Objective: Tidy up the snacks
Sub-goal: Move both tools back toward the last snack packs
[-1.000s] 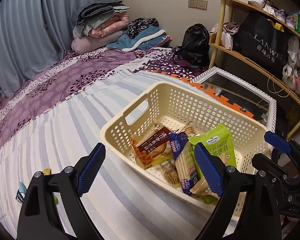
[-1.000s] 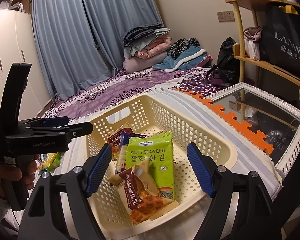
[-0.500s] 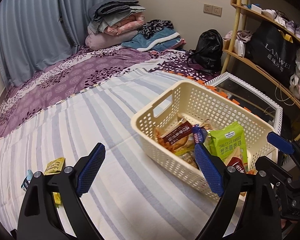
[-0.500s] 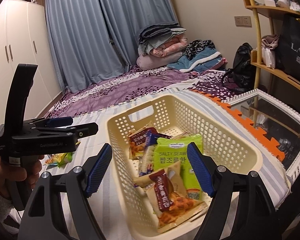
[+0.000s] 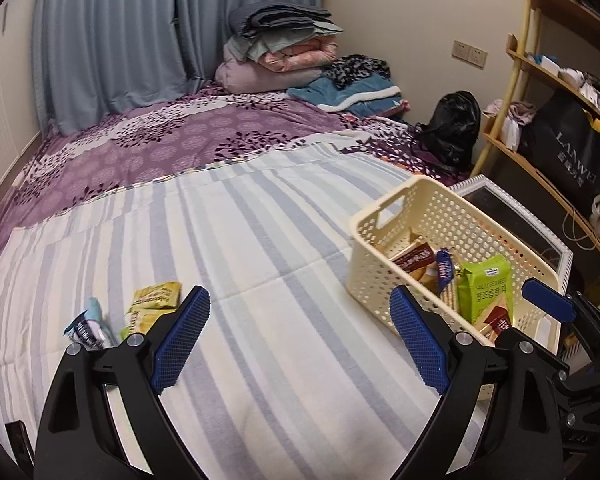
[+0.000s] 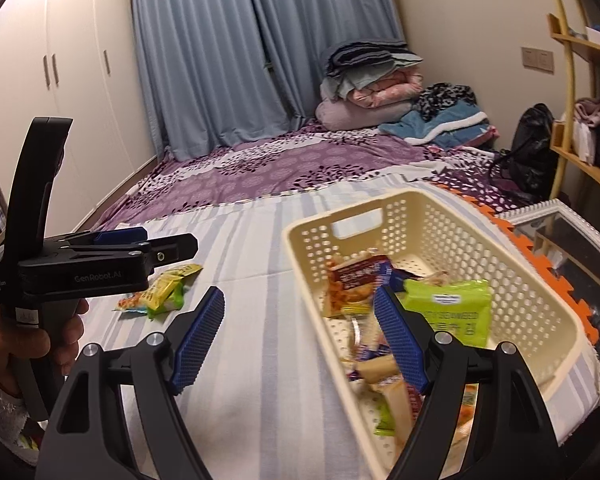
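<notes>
A cream perforated basket (image 5: 380, 248) stands on the striped bedspread with several snack packs in it, among them a green seaweed pack (image 5: 486, 292). Loose yellow packets (image 5: 154, 300) and a blue-white packet (image 5: 88, 324) lie on the spread, just left of my left gripper (image 5: 298, 308), which is open and empty. In the right wrist view my right gripper (image 6: 300, 300) is open and empty above the basket's (image 6: 460, 216) near left wall. The seaweed pack (image 6: 448, 304) lies inside, and the yellow packets (image 6: 168, 284) lie beyond. A hand (image 6: 16, 340) holds the left gripper (image 6: 168, 242) to their left.
Folded bedding (image 5: 284, 52) is piled at the head of the purple bedspread (image 5: 180, 140). A glass-topped side table (image 5: 512, 216) and a wooden shelf unit (image 5: 540, 120) stand to the right of the bed, with a black bag (image 5: 456, 128) on the floor. White wardrobes (image 6: 60, 80) line the left wall.
Both grippers have swung left across the bed, so the basket has slid to the right in both views and the loose packets have come into view. Both stay open and empty.
</notes>
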Motion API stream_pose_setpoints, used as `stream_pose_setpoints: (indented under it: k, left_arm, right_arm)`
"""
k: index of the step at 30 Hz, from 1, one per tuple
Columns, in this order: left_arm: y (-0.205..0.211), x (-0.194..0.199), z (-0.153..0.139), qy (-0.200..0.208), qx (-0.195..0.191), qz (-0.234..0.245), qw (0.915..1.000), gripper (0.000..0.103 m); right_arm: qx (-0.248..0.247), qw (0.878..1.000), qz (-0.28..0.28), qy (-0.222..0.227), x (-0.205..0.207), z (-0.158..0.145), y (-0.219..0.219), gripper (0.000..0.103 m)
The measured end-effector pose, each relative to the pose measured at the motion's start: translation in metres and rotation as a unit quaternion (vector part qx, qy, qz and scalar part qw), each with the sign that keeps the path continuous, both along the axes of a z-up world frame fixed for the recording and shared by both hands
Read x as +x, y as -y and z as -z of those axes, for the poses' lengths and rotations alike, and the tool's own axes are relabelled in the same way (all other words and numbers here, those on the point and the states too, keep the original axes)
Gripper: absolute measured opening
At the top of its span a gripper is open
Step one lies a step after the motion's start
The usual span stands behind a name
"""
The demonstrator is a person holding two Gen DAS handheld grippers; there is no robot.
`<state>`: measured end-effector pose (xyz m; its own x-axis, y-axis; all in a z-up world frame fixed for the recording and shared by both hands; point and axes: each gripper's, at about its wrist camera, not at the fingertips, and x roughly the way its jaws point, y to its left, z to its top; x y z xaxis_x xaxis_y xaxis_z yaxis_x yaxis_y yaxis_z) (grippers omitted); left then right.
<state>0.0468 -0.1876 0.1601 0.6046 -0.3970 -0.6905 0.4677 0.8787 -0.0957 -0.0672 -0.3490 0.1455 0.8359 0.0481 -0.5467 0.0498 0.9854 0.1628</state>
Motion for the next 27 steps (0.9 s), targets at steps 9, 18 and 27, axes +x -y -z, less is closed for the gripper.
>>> stream_pose_setpoints:
  k: [9,18,27]
  left_arm:
    - [-0.067,0.007,0.005,-0.009,-0.021,-0.062,0.9979,0.093]
    - [-0.126,0.012,0.015,-0.021,-0.031,-0.121,0.9919,0.093]
    - [-0.186,0.016,0.026,-0.032,-0.036,-0.19,0.9806,0.093]
  right_arm:
    - [-0.01,0.999,-0.049,-0.013,0.019,-0.002,-0.049,0.077]
    - [-0.008,0.995,-0.093,-0.032,0.035,0.002,-0.089,0.077]
    - [-0.001,0.991,-0.119,-0.057,0.043,0.016,-0.11,0.077]
